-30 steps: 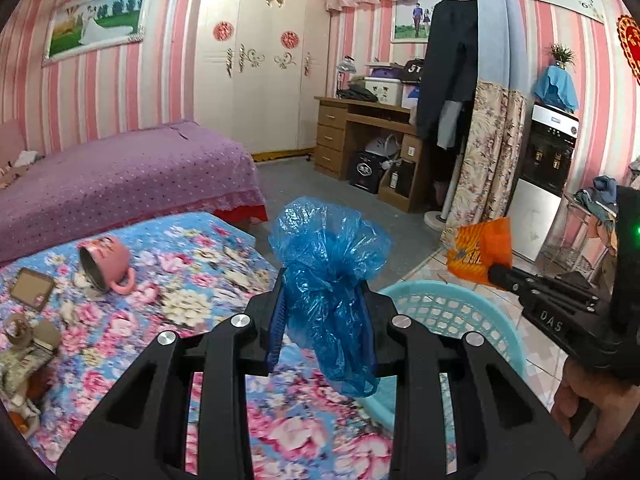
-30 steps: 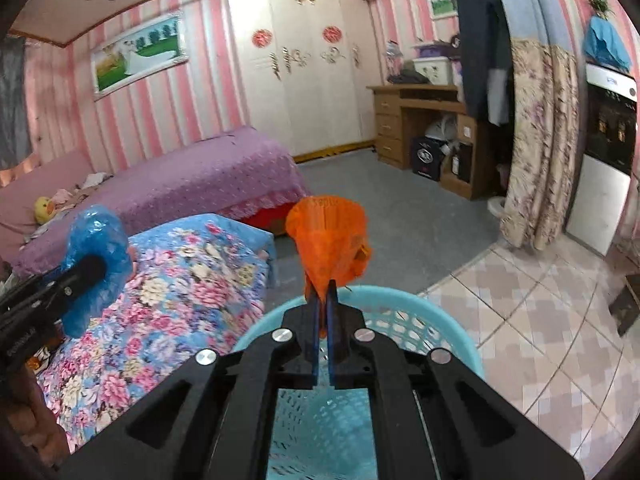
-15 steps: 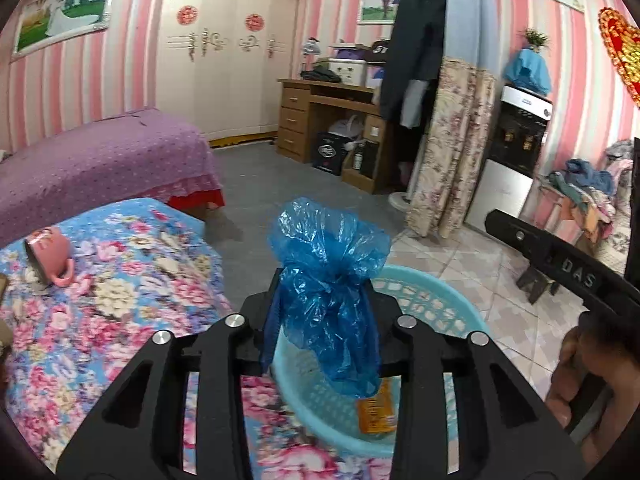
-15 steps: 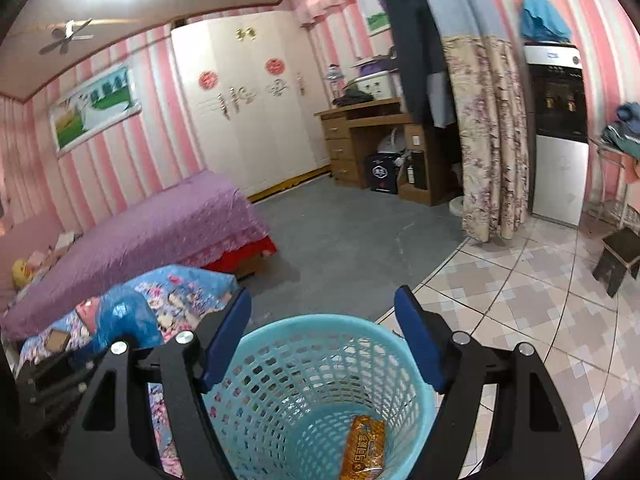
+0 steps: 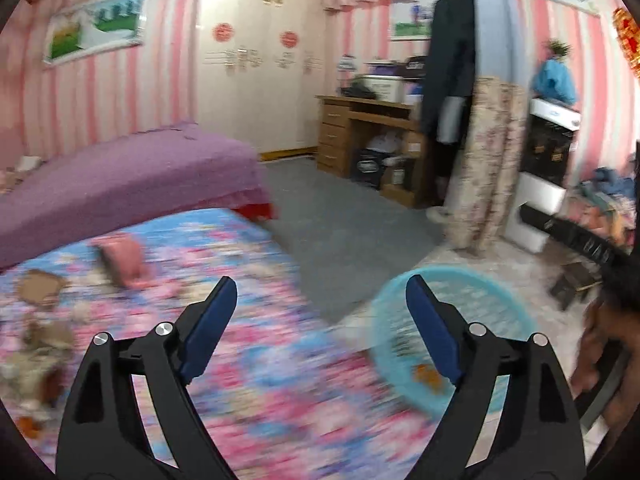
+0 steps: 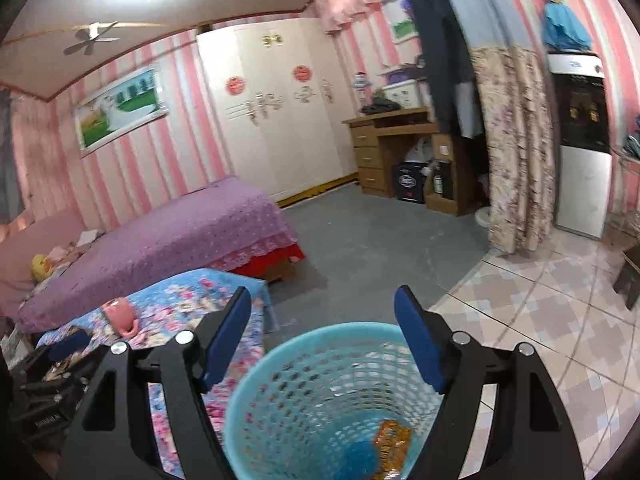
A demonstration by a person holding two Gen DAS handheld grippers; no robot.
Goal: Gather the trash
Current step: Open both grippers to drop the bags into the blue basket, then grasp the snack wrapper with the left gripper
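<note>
A light-blue mesh basket (image 6: pixel 280 400) stands on the floor beside the table. In it lie an orange wrapper (image 6: pixel 394 444) and a blue plastic bag (image 6: pixel 360 456). My right gripper (image 6: pixel 323 294) hangs open just above the basket's rim, with nothing between its blue pads. My left gripper (image 5: pixel 320 284) is over the table's edge, left of the basket (image 5: pixel 452 270). Its jaws are opening and hold nothing. The left wrist view is blurred. The orange wrapper (image 5: pixel 428 376) shows through the basket there.
The low table (image 5: pixel 248 380) has a floral cloth. On it are a tipped pink mug (image 5: pixel 124 256) and several scraps (image 5: pixel 36 344) at its left end. A purple bed (image 6: pixel 180 232) stands behind, a desk (image 6: pixel 384 148) and water dispenser (image 6: pixel 580 140) farther back. A hand (image 5: pixel 600 340) holds the right gripper.
The right gripper opened and the orange wrapper fell into the basket. The left gripper then opened, the blue bag left it and lies in the basket, and the left view swung back toward the table.
</note>
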